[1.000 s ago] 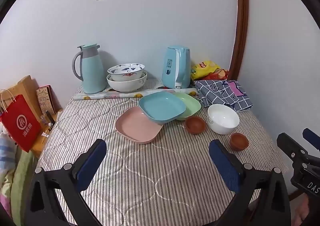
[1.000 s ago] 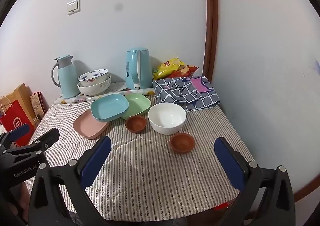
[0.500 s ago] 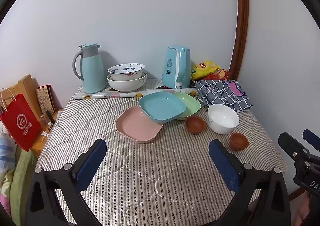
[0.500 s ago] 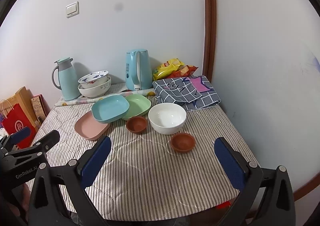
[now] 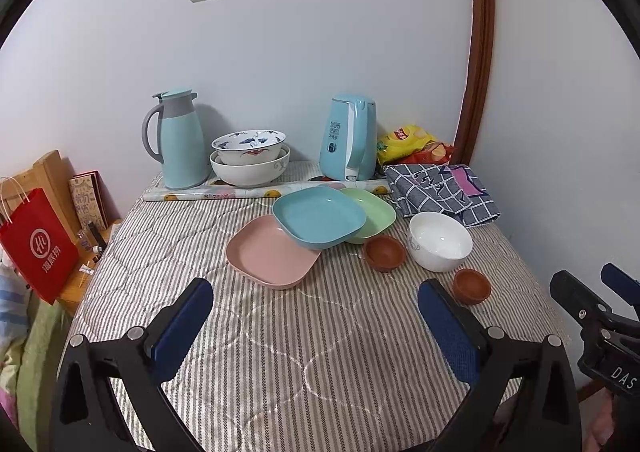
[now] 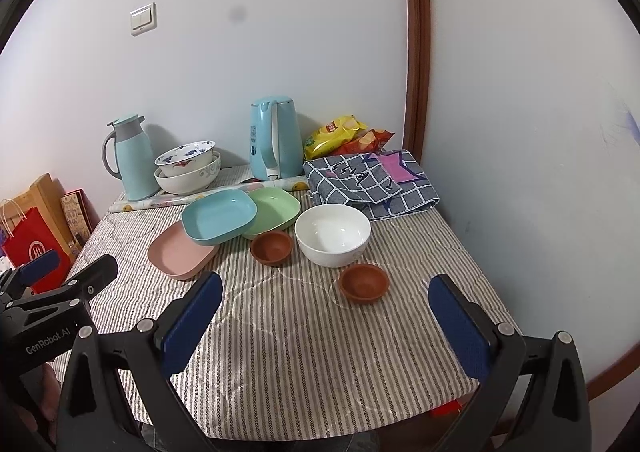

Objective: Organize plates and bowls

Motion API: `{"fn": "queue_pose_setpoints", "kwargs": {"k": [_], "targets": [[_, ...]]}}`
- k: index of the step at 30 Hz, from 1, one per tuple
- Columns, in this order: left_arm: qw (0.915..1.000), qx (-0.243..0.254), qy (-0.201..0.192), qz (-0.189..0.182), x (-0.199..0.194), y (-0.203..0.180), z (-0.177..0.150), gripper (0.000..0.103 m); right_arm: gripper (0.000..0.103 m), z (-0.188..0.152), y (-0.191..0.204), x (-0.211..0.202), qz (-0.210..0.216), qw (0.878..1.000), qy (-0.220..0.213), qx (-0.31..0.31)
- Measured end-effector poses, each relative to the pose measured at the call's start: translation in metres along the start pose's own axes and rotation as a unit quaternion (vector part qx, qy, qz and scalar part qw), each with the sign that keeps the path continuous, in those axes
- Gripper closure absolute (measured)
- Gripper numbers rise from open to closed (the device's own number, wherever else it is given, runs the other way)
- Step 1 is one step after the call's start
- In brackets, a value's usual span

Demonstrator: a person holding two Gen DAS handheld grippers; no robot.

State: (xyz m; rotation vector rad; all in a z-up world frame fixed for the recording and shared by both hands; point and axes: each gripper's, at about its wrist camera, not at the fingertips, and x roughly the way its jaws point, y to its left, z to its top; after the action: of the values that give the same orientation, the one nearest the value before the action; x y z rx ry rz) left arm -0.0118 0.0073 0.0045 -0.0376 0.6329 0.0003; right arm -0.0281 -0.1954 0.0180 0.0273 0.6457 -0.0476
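Main risk, as a guess: the square blue plastic plate sits tilted, propped on the square pink plastic plate and the square green plastic plate, so lifting or nudging either lower one could tip or slide it onto the striped quilted tablecloth. The cloth is soft, so a pushed dish may drag it and shift the small brown clay bowl or the second brown clay bowl near the right table edge. The glossy white ceramic bowl stands between the two brown bowls, just beside both; its smooth rim could slip from the pads, and a reach for it may knock a neighbour. Left gripper is spread wide, blue pads empty, hanging above bare cloth in front of the pink plate, touching nothing. Right gripper is likewise wide apart and empty, above the cloth near the front brown bowl. All dishes lie mid-table, unsorted; two patterned ceramic bowls are nested at the back, between the teal thermos jug and the blue electric kettle.
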Motion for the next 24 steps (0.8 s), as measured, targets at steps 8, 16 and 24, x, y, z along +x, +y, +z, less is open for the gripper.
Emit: {"fn": "queue_pose_setpoints", "kwargs": {"k": [8,16,24], "targets": [[1.0000,-0.001,0.000,-0.002,-0.0010,-0.0001,-0.0002,0.000,0.001,-0.0011,0.0003,-0.0007,-0.004,1.000,0.000,-0.004],[1.0000,-0.001,0.000,-0.005,-0.0013,0.0002,-0.0008,0.000,0.001,-0.0009,0.0009,-0.0006,-0.006,1.000,0.000,-0.005],[1.0000,-0.002,0.000,-0.005,-0.0012,0.0005,-0.0002,0.000,0.001,-0.0009,-0.0001,0.0002,-0.005,1.000,0.000,-0.001]]}}
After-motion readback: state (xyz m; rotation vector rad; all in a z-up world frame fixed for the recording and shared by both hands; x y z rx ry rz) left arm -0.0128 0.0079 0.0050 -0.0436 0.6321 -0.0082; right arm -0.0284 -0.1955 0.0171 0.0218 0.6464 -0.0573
